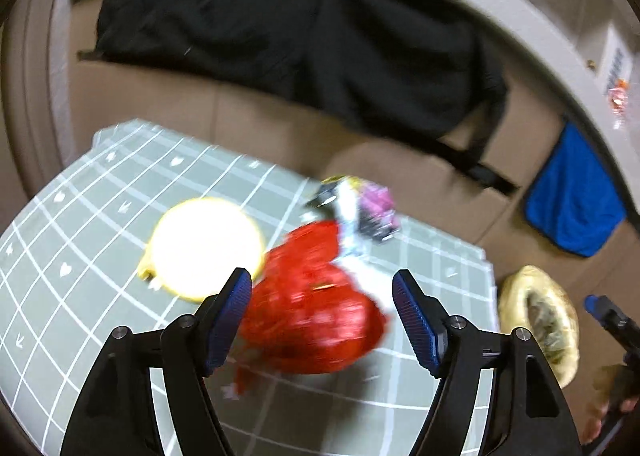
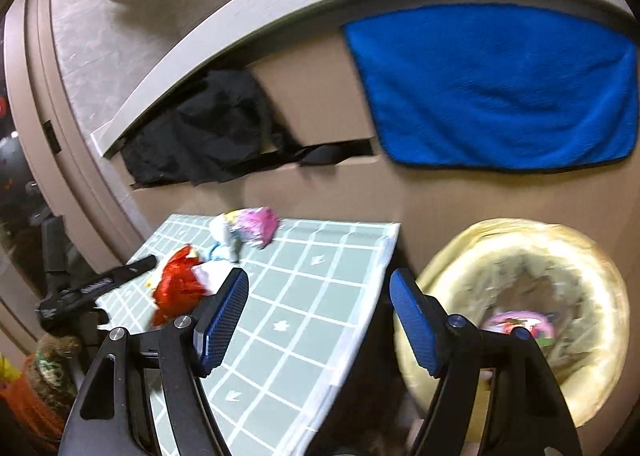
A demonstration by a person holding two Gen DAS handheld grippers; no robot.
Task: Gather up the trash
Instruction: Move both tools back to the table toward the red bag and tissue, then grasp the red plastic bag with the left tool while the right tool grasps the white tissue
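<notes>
- Blurring hides a lot in the left view: the red wrapper [image 1: 312,304] is smeared, and a round bright thing [image 1: 206,246] beside it glows so white that I cannot tell what it is.
- The left gripper [image 1: 322,288] has its fingers wide apart. They hold nothing. The red wrapper lies on the worktop [image 1: 80,256] between and just past the tips; I cannot tell if a finger touches it.
- The right gripper [image 2: 318,286] is wide open too and holds nothing. It is above the right edge of the worktop, near the bin [image 2: 516,316].
- The bin is lined with a yellowish bag and stands just beside the worktop. It is blurry. One pink scrap [image 2: 520,326] shows inside, partly hidden behind a finger.
- Trash left on the worktop: one red wrapper, one white bit [image 2: 214,274] touching it, and a small heap [image 2: 248,232] of pink, white and yellow wrappers behind. The heap is too tangled to count.
- In the right view the left gripper shows as a dark shape at the left edge of the worktop, partly cut off.
- Behind: one black cloth [image 1: 304,51] and one blue cloth [image 2: 492,83], both hanging on a brown cardboard wall [image 2: 316,95].
- Worktops: one, with a green cover and white squares.
</notes>
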